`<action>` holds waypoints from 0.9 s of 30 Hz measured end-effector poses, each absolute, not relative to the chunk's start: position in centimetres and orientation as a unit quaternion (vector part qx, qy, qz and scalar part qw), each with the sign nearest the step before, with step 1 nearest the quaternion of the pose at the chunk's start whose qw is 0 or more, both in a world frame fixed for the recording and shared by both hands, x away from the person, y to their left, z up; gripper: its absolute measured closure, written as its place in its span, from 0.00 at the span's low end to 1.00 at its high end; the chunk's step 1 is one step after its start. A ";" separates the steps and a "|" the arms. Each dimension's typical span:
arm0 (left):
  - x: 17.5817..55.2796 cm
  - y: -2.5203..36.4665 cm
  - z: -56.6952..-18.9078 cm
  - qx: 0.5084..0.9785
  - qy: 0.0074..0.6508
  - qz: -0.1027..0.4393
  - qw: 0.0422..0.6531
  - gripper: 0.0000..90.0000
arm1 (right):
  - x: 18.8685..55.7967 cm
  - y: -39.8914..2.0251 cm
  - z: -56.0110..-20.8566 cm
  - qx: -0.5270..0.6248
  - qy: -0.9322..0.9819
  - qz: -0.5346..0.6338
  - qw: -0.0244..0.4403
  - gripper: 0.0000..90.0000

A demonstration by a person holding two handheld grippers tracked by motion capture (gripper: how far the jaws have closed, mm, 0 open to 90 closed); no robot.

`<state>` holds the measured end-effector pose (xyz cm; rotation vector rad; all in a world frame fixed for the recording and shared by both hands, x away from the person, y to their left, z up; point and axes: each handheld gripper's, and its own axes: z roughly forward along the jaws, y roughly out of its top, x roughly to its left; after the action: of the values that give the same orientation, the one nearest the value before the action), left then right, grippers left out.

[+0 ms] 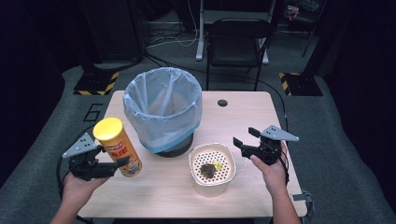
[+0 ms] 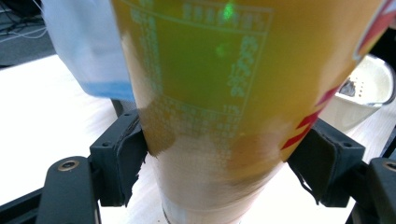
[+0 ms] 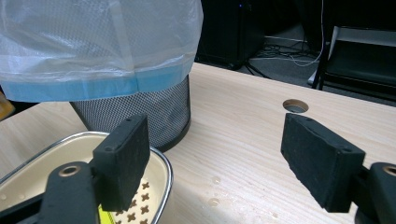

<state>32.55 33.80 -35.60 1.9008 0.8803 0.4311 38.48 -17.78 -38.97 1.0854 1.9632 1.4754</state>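
A tall yellow snack can (image 1: 117,147) with a yellow lid stands tilted at the table's left front. My left gripper (image 1: 122,163) is shut on its lower part; in the left gripper view both jaw pads press the can (image 2: 219,107) from either side. A cream strainer tub (image 1: 212,169) with dark scraps and a yellow bit inside sits at the front middle. Just right of that tub my right gripper (image 1: 243,138) is held open over the table, with nothing between its jaws; the tub's rim (image 3: 161,161) lies beside its left jaw.
A mesh bin lined with a pale blue bag (image 1: 162,108) stands at the table's middle, behind the can and tub; the bin (image 3: 135,112) is close ahead of the right gripper. A cable hole (image 1: 222,102) marks the back right. A black chair (image 1: 236,42) stands beyond the table.
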 end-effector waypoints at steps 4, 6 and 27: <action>32.5 34.0 -33.3 0.779 0.360 0.177 0.482 0.27 | 38.5 -17.9 -39.1 0.392 0.714 0.533 0.229 0.26; 32.5 34.1 -32.3 0.777 0.360 0.180 0.485 0.27 | 38.5 -18.0 -39.0 0.395 0.712 0.534 0.229 0.26; 33.0 32.6 -24.2 0.789 0.354 0.169 0.472 0.27 | 38.3 -18.3 -39.1 0.394 0.709 0.537 0.233 0.28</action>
<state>32.97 32.61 -24.23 1.9317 0.8672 0.4132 38.31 -18.30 -39.06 1.0831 1.9467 1.4750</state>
